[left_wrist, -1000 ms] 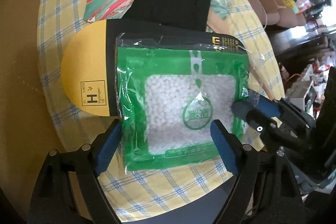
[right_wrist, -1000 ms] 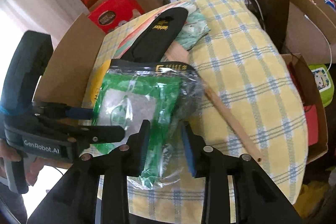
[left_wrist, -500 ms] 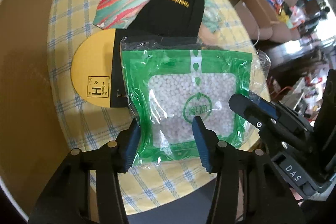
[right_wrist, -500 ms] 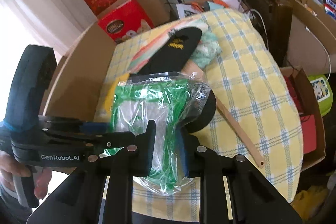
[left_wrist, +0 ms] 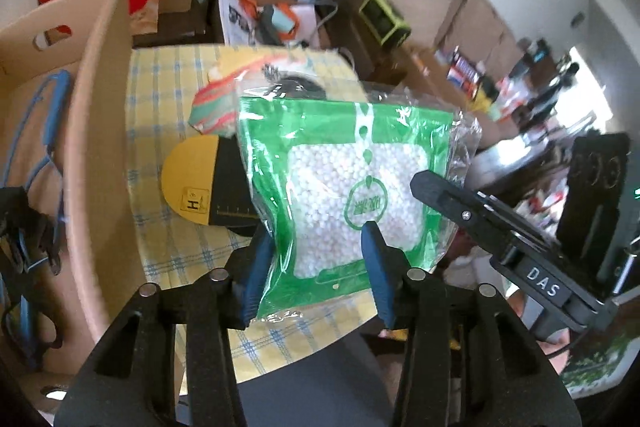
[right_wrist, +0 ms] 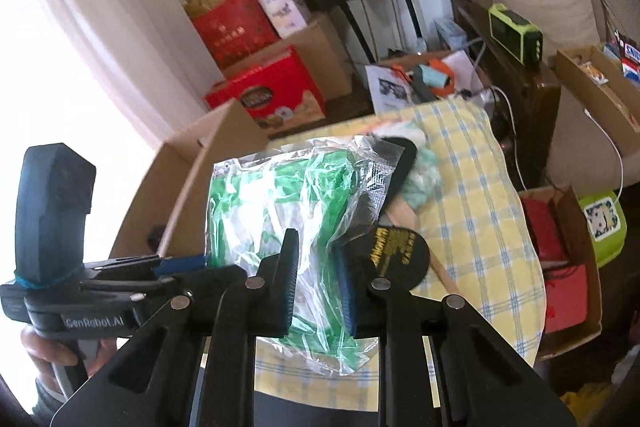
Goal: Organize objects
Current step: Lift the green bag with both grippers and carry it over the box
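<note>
- Since a second ago I've lifted the green pouch point(left_wrist: 352, 187) clear of the yellow checked tablecloth point(left_wrist: 168, 235); earlier it lay flat on the yellow-and-black insole point(left_wrist: 200, 187), now it hangs in the air above it.
- My left gripper point(left_wrist: 316, 267) has narrowed from wide to a moderate gap and its jaws are closing; the blue pads press the pouch's lower edge from both sides.
- My right gripper point(right_wrist: 316, 287) stands nearly closed, its jaws closing further, pinching the crumpled clear wrapper at the pouch's side, at about 3 o'clock in the left view.
- My reading: the pick is secure with two holds, so the carry comes next, likely to the cardboard box point(left_wrist: 96, 131) at 9 o'clock.
- Writing: the insole's yellow end shows a boxed "H" panel; its small print is unreadable.
- The right gripper's body reads "DAS"; the left one reads "GenRobot.AI" in the right view.
- The pouch's round green emblem holds characters I can't make out.
- The black insole point(right_wrist: 384, 255) carries gold lettering, too blurred to read.
</note>
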`<state>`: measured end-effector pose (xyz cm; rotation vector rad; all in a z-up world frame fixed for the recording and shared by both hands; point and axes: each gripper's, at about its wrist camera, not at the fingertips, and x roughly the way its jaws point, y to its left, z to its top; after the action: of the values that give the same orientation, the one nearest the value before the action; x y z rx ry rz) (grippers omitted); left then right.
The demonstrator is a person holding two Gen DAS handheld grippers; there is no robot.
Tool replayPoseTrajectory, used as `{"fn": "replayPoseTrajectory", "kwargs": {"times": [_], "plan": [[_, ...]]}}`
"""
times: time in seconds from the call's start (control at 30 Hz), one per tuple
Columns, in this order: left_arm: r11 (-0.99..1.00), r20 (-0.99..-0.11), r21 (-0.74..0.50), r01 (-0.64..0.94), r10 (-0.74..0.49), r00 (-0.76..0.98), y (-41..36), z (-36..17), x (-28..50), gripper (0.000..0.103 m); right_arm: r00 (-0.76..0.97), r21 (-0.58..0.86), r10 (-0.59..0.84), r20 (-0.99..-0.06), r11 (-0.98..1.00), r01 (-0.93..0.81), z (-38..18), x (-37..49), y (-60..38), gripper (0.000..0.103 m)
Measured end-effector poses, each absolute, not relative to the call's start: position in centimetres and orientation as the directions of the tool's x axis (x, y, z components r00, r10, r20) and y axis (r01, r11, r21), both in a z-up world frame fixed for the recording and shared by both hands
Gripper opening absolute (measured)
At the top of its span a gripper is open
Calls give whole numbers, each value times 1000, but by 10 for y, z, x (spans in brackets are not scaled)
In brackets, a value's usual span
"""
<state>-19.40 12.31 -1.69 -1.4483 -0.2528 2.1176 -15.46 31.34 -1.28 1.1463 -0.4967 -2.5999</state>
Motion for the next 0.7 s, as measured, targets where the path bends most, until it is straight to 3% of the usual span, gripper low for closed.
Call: {"fn": "replayPoseTrajectory", "kwargs": {"times": [0.27,0.7], "plan": [[-825,-747,-480,-300,563,-354,63,17,-184,41,-654,387,-408,-637,-903,187,11,-158,264,18],[-855,-730,-491,-169,509,-455,-32,17,-178,41,-581,390,-504,-639,-863,320,13,-178,171,18]]}}
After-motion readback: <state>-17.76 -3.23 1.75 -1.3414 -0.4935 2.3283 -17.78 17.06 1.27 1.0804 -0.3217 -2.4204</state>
